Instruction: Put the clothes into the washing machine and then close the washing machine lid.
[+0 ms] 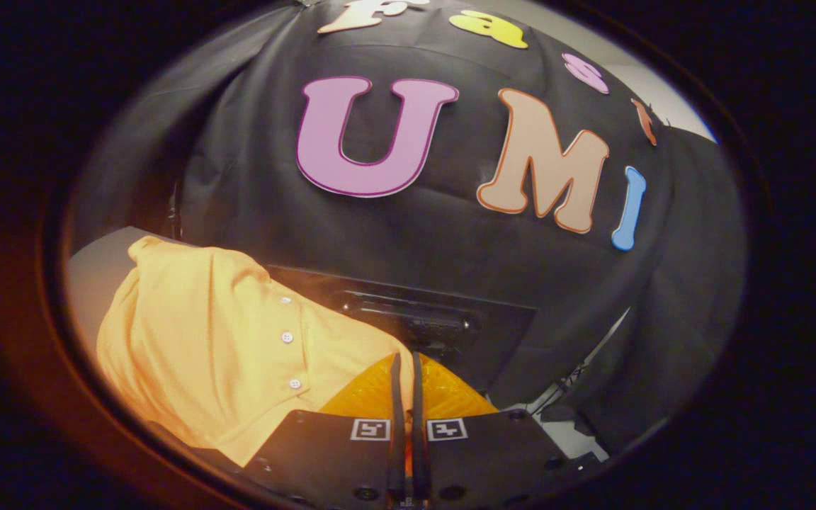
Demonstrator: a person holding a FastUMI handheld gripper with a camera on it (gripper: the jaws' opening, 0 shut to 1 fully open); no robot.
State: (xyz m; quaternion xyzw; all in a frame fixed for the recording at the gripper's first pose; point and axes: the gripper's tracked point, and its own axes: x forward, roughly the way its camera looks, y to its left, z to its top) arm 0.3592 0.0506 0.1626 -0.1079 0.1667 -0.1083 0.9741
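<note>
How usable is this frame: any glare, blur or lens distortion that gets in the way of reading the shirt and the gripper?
Gripper view: strong fisheye bending, so the black cloth wall bulges; the yellow shirt glows, slightly overexposed, though its buttons stay legible; the gripper fingers are nearly together, soft at close range, over a translucent orange surface; whether they pinch anything cannot be told; the dark machine panel loses detail in shadow.

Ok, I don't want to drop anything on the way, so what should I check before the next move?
1. Claw fingers nearly together, only a slit between them: ok.
2. Both fingers truly pinching cloth: cannot tell; orange shows in the slit.
3. Orange shirt loaded: not ok; it lies heaped beside the fingers, partly on a grey surface.
4. Textured orange piece just ahead of the fingers, shirt fold or machine part: cannot tell.
5. Dark panel beyond the fingers free of cloth: ok.
6. Lid position: cannot tell.
</note>
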